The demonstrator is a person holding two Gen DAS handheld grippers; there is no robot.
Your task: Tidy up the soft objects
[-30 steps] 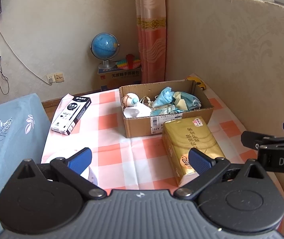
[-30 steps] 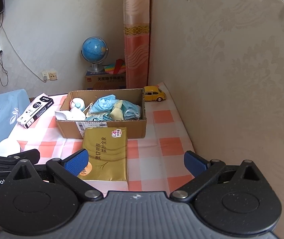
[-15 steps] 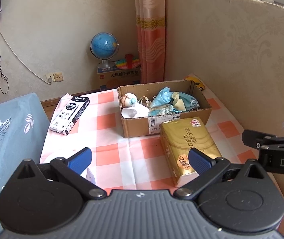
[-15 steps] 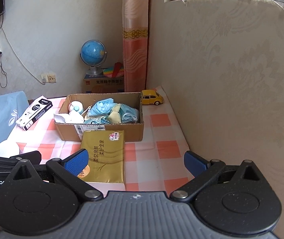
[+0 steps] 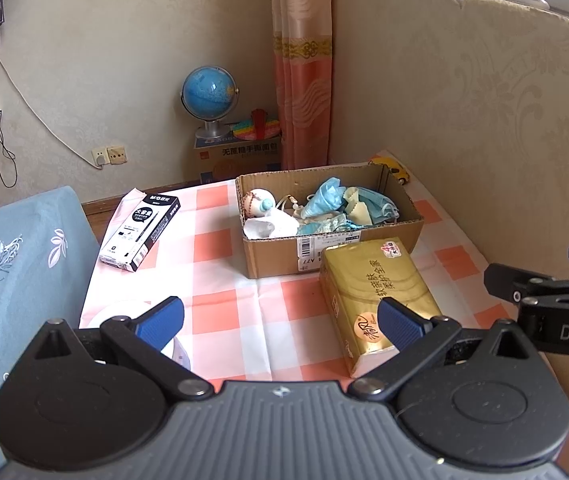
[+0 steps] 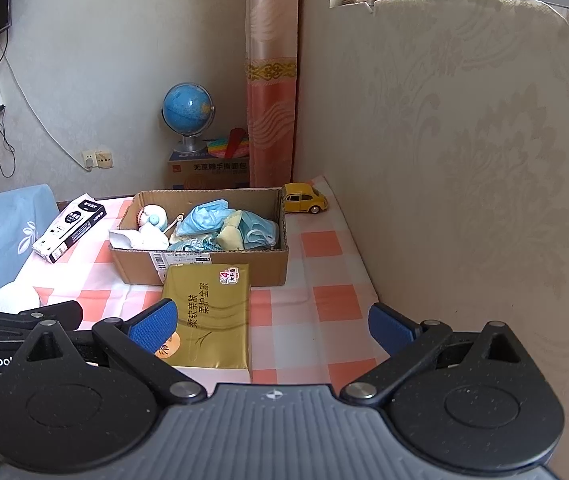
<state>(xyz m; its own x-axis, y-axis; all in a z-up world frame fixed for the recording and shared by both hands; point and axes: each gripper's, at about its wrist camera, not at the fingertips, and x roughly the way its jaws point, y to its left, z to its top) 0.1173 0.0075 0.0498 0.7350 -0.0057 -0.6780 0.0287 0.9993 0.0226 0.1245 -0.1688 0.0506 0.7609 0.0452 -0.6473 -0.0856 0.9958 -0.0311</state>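
Soft objects: blue face masks (image 5: 358, 204) (image 6: 228, 220), pale yellow cloth pieces and white wads lie heaped inside the cardboard box (image 5: 328, 256) (image 6: 200, 262), ahead of both hand-held grippers.
Cardboard box: open-topped, standing on the table (image 5: 224, 280) (image 6: 324, 304), barcode label on its near wall; a small white round item with a blue cap lies in its left end.
Tissue pack (image 5: 380, 296) (image 6: 208, 316): gold wrapper, lying flat, its far end touching or just short of the box's near wall; cannot tell which. It sits just ahead of the left hand-held gripper's right finger and of the right hand-held gripper's left finger.
Left hand-held gripper (image 5: 280, 320): fingers spread wide, holding nothing, poised above the near part of the table.
Right hand-held gripper (image 6: 272, 324): fingers spread wide, holding nothing, alongside the left one.
Black-and-white carton (image 5: 140, 232) (image 6: 70, 230): lying flat, well left of the box.
White round object (image 5: 124, 312) (image 6: 12, 300): on the table near the left gripper's left finger, partly hidden.
Yellow toy car (image 6: 304, 198) (image 5: 394, 170): beyond the box's far right corner, close to the wall.
Table covering: orange-and-white check cloth.
Globe (image 5: 209, 92) (image 6: 187, 106): on a printed carton on the floor beyond the table, beside the curtain (image 5: 302, 80).
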